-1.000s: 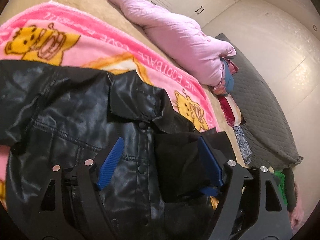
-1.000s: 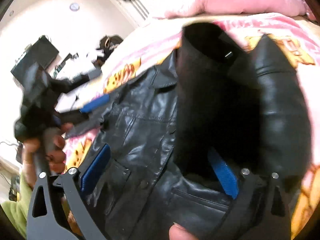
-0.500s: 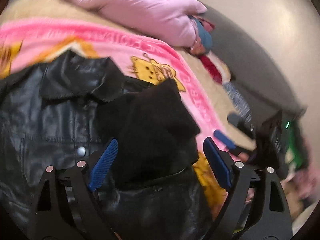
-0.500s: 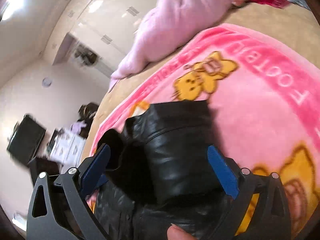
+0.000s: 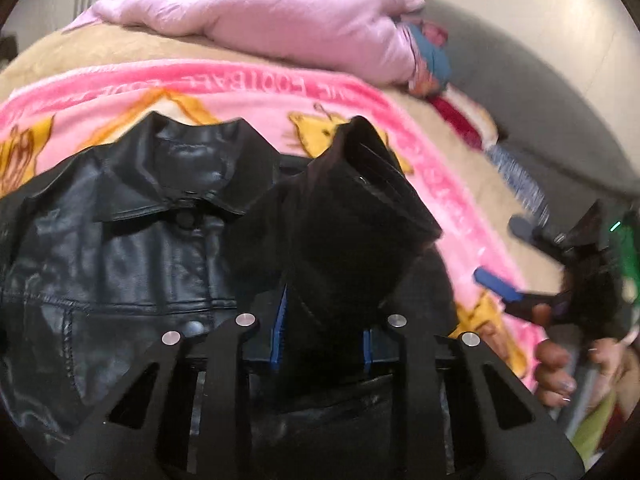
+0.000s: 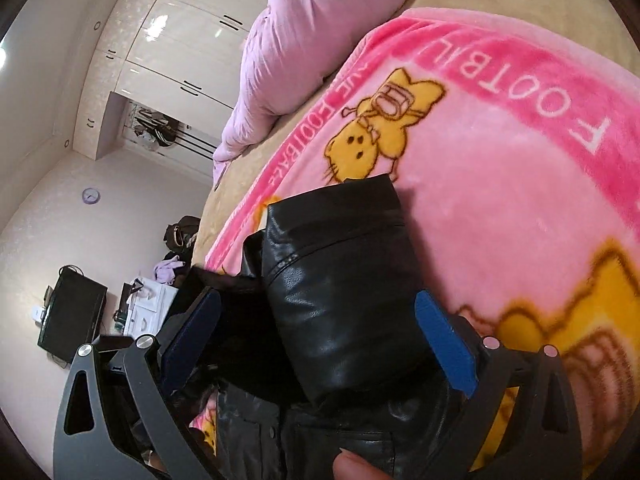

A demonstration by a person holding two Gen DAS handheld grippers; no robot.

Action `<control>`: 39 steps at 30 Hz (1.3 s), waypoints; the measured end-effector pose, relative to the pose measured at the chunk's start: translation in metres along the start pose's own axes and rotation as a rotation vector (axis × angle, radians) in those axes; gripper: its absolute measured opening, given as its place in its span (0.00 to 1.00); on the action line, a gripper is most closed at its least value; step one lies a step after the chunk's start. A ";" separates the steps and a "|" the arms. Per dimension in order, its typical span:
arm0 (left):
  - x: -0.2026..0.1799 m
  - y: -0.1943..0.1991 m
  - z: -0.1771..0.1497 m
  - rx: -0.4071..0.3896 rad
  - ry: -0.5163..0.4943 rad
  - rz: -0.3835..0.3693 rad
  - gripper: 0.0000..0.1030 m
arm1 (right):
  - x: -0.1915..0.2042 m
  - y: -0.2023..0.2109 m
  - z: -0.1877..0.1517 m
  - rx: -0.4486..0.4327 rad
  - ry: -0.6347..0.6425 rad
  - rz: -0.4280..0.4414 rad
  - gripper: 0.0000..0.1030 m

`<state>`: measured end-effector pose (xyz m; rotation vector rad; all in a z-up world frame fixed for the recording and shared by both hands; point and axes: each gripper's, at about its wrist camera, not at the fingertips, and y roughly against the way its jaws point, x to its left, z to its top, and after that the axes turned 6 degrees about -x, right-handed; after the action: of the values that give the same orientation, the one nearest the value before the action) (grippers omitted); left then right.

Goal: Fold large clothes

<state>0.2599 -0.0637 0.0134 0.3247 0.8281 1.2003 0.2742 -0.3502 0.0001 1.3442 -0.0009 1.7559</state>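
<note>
My left gripper [image 5: 323, 330] hides its blue pads behind the black sleeve [image 5: 352, 248]. The jacket's [image 5: 120, 264] hem runs past my frame's bottom edge, and the right gripper [image 5: 516, 264] blurs.

Both wrist views look close down at the jacket [image 5: 120, 248] on the blanket [image 6: 500, 200]

My left gripper [image 5: 322, 332] pinches a raised black sleeve [image 5: 352, 216] above the leather jacket [image 5: 120, 248] spread on a pink blanket [image 5: 256, 92]; the right gripper [image 5: 516, 256], fingers apart, hangs off to the side.
</note>
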 end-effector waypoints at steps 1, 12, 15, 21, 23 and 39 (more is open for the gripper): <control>0.011 0.008 0.001 -0.021 0.039 -0.015 0.18 | -0.001 -0.001 0.000 0.004 -0.010 0.006 0.94; 0.121 0.049 -0.023 -0.078 0.432 -0.135 0.90 | -0.004 -0.015 -0.008 0.042 -0.020 -0.023 0.94; 0.148 0.047 -0.032 -0.085 0.542 -0.128 0.91 | -0.003 -0.018 -0.011 0.050 -0.006 -0.033 0.94; 0.171 0.036 -0.036 -0.095 0.530 0.005 0.14 | -0.006 -0.021 -0.012 0.057 -0.006 -0.055 0.94; 0.159 0.047 -0.025 -0.128 0.468 -0.008 0.07 | -0.008 -0.019 -0.011 0.038 -0.014 -0.074 0.94; 0.144 0.119 0.001 -0.266 0.232 0.052 0.03 | 0.041 -0.050 -0.025 -0.002 0.345 -0.250 0.44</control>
<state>0.1960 0.1110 0.0319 -0.0114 0.8498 1.3963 0.2866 -0.2824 -0.0029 0.9781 0.3420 1.7469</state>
